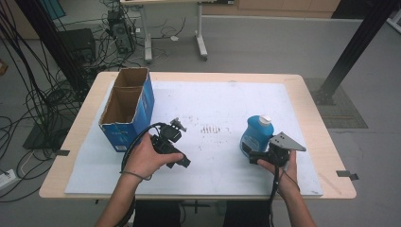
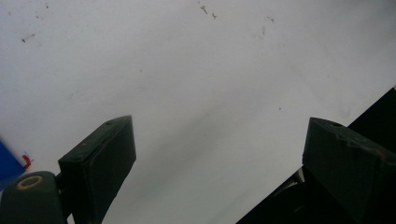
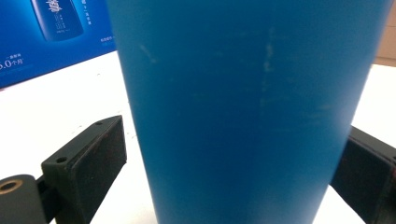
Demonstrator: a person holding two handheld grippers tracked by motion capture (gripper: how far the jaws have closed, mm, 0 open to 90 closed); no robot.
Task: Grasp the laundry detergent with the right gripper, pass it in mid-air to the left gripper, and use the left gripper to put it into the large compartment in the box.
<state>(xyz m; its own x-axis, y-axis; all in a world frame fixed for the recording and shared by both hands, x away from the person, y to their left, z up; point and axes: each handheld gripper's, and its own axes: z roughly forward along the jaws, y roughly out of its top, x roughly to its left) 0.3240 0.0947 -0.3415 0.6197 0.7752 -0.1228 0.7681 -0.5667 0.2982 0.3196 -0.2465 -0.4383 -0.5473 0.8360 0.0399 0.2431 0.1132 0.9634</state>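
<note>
Blue bottle [image 1: 255, 134] upright, white cap, cardboard box [image 1: 126, 108] open

The bottle [image 1: 256, 133] is blue plastic with a white cap, standing upright on the tabletop [image 1: 217, 113] directly ahead of the right claw [image 1: 255, 155]. In the right gripper view its smooth, faintly scuffed body [image 3: 252, 112] stands between that claw's two spread jaws, a gap showing beside the left jaw, while contact at the other jaw cannot be told. It stands well apart from the left claw [image 1: 182, 161].
</note>
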